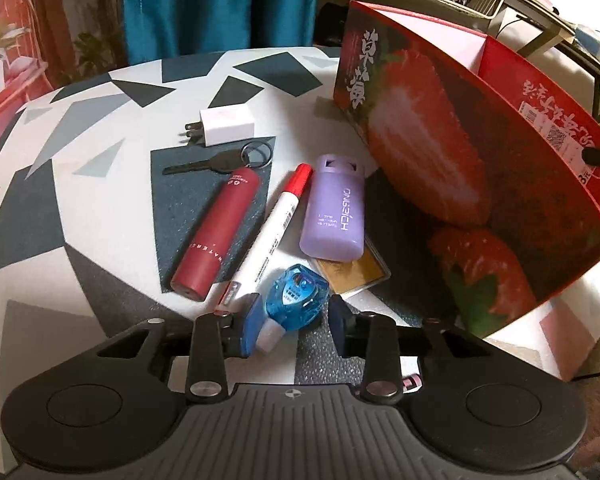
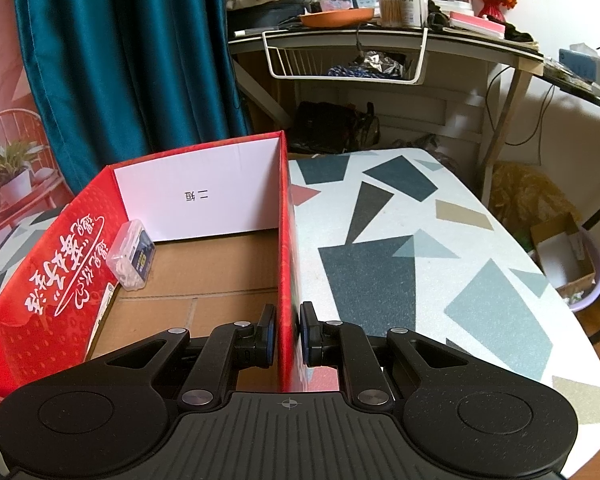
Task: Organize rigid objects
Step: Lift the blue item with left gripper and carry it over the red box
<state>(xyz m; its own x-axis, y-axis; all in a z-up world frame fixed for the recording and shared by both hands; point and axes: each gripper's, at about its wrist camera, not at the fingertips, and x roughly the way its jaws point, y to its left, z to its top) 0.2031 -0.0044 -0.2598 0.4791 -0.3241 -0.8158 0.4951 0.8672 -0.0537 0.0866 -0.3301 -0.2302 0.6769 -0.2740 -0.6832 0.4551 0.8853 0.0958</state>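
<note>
Left claw (image 1: pixel 292 320) around translucent blue correction tape (image 1: pixel 296 294), white tip

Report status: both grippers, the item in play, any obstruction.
Left gripper open around blue correction tape, not yet clamped. Right gripper straddling red box wall, gaps visible, grip unclear. Marker close beside the tape.

Marker (image 1: pixel 274 232) between tube (image 1: pixel 216 232) and bottle (image 1: pixel 334 212)

Purple plastic bottle (image 1: pixel 334 210): brand "ONGRICH" printed lengthwise, with smaller lines too small to read. Dark red cylindrical tube (image 1: pixel 216 234): lettering beginning "WATER", the remainder cut off. Red strawberry-printed cardboard box (image 1: pixel 460 176): white characters "草莓" on its outer side; its white inner end panel (image 2: pixel 200 196) bears "二 短".
</note>
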